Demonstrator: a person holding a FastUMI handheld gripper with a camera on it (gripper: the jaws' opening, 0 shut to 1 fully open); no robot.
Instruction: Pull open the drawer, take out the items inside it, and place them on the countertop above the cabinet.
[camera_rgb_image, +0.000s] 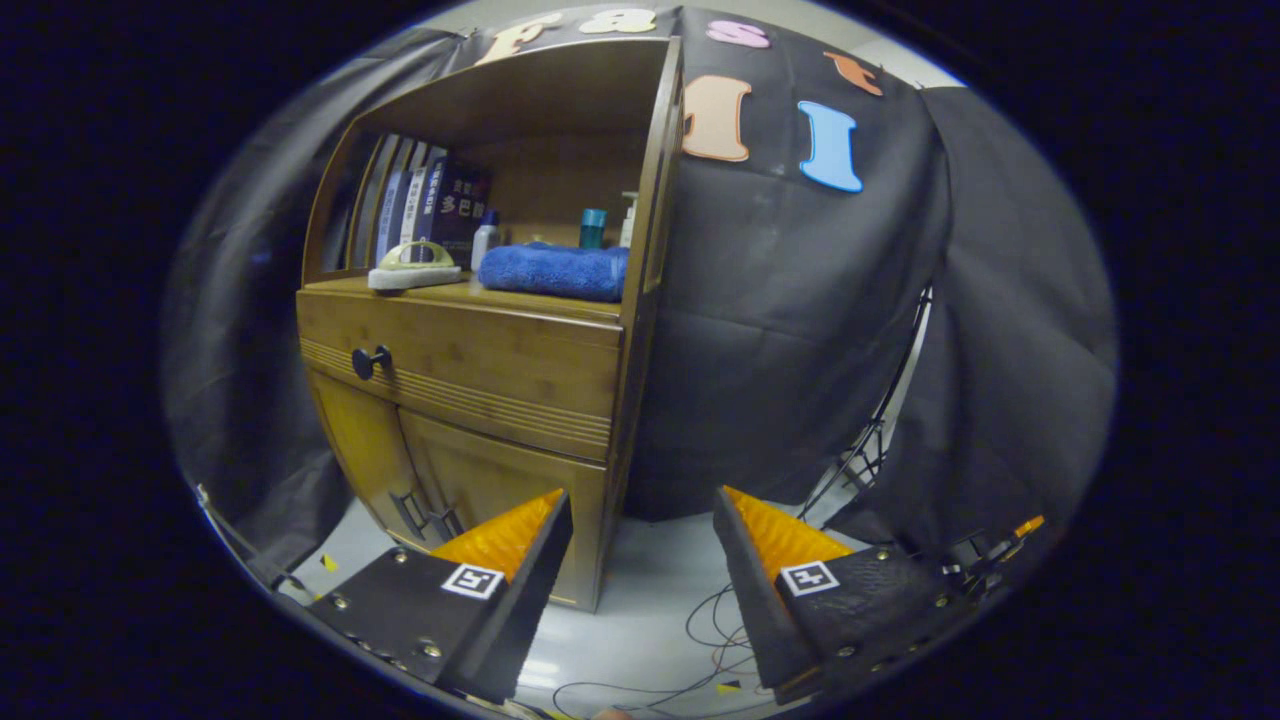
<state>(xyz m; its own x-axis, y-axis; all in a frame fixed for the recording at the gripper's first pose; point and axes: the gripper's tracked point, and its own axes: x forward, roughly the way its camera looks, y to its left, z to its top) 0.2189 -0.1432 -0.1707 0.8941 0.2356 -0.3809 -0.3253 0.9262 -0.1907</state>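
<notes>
Jaws of the gripper (640, 520) stood wide apart and held nothing, with bare floor (650, 600) and loose cables between the fingers. Beyond and to the left of them rose the wooden cabinet (480, 400), well apart from the fingertips. Its drawer (470, 365) sat fully closed just under the surface (560, 300), which already carried a folded blue towel (555, 270), a pale dish (415, 270), books and small bottles. The drawer contents were hidden (nothing could be said of them). The dark knob (371, 361) at the drawer's left end was the likely hold: small, rigid and probably smooth, so a centred, square pinch would suit. The drawer front looked stiff and moderately heavy; a straight pull would likely avoid binding.
</notes>
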